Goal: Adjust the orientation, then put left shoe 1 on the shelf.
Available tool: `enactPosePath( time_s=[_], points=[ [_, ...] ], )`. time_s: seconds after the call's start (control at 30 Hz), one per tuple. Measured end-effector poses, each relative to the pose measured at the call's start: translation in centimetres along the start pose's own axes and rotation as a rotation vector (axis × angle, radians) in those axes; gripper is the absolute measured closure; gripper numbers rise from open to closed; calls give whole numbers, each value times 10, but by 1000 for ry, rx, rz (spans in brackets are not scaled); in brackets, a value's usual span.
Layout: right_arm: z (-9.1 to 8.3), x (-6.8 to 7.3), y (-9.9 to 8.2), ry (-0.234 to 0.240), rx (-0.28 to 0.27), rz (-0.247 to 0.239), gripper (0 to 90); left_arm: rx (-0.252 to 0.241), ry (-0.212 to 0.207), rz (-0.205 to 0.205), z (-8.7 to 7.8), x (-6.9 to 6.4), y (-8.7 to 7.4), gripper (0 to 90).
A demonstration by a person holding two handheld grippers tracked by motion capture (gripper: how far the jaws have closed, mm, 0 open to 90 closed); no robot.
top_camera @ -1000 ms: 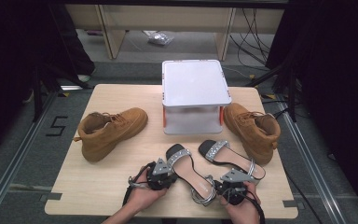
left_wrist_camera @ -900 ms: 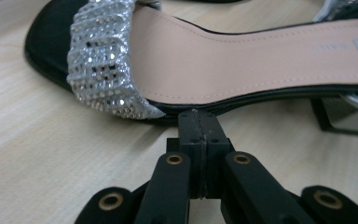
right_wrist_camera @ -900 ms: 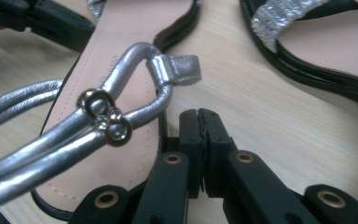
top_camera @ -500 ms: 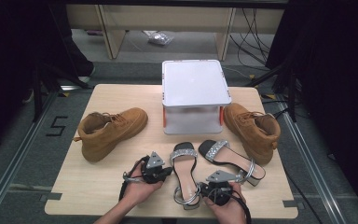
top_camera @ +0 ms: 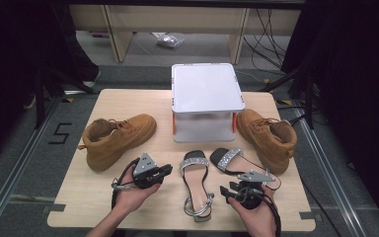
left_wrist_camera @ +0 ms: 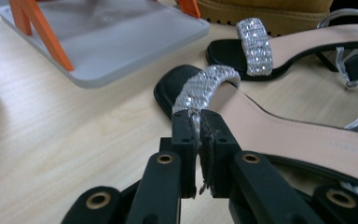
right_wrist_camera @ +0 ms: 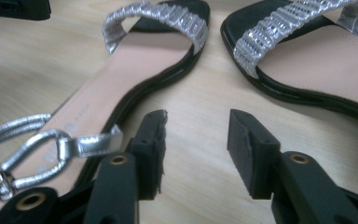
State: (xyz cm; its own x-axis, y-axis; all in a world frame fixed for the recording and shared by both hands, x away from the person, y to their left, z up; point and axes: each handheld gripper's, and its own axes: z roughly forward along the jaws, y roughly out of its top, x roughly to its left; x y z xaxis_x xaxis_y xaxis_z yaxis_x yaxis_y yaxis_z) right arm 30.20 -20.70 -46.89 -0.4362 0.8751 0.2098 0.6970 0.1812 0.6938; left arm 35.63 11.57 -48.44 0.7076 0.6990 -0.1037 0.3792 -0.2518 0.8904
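From the high view, two sparkly sandals are seen side by side on the tabletop (top_camera: pixel 94 207), in front of a white box (top_camera: pixel 206 101). The nearer sandal (top_camera: pixel 195 185) lies lengthwise, toe toward the box; the second sandal (top_camera: pixel 239 165) is angled just to its right. A tan boot (top_camera: pixel 116 138) is placed at the left, another boot (top_camera: pixel 268 137) at the right of the box. The left gripper (top_camera: pixel 164 171) is held just left of the nearer sandal, the right gripper (top_camera: pixel 228 189) between the two sandals' heel ends.

In the left gripper view, the jaws are seen parted by only a narrow slit, having just been opening; nothing is gripped between them. The nearer sandal (left_wrist_camera: pixel 279 133) lies right ahead, its glittery strap (left_wrist_camera: pixel 205 88) just beyond the jaw tips, though whether it is touched cannot be told. The second sandal (left_wrist_camera: pixel 303 46) is seen farther off, and the white box's base (left_wrist_camera: pixel 107 37) at upper left.

In the right gripper view, the jaws stand clearly apart, having just been opening, with bare wood between them and nothing held. The nearer sandal (right_wrist_camera: pixel 135 65) is spread to the left, its silver ankle strap (right_wrist_camera: pixel 37 144) beside the left jaw; the second sandal (right_wrist_camera: pixel 317 60) is at upper right.
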Motion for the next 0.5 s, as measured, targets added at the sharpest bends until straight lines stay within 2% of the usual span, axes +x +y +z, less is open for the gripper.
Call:
enactPosePath(
  time_s=[0.1, 0.13, 0.17, 0.2, 0.23, 0.3, 0.33, 0.4, 0.43, 0.47, 0.5],
  points=[
    [2, 2, 3, 26, -14, 0, 552, -31, -2, 10, -2, 3, 9, 837],
    [2, 2, 3, 26, -14, 0, 552, -31, -2, 10, -2, 3, 9, 836],
    [2, 8, 6, 14, -9, 8, 538, -42, 2, 16, -2, 5, 14, 836],
    [3, 8, 7, 24, -17, -8, 536, -42, 2, 16, -2, 5, 14, 836],
    [3, 11, 9, 23, 1, 2, 528, -54, 6, 26, 0, 7, 19, 836],
    [5, 13, 11, 36, -3, 1, 522, -61, 7, 33, 0, 9, 23, 835],
    [7, 17, 16, 36, 21, 10, 514, -79, 13, 30, 1, 12, 29, 833],
    [8, 18, 18, 41, 22, 12, 505, -89, 18, 27, 2, 15, 33, 832],
    [11, 21, 24, 40, 55, 29, 483, -110, 29, 30, 4, 19, 43, 832],
    [11, 21, 24, 40, 55, 29, 483, -110, 29, 30, 4, 19, 43, 832],
    [15, 23, 30, 37, 74, 23, 465, -116, 35, 41, 6, 22, 50, 829]
  ],
)
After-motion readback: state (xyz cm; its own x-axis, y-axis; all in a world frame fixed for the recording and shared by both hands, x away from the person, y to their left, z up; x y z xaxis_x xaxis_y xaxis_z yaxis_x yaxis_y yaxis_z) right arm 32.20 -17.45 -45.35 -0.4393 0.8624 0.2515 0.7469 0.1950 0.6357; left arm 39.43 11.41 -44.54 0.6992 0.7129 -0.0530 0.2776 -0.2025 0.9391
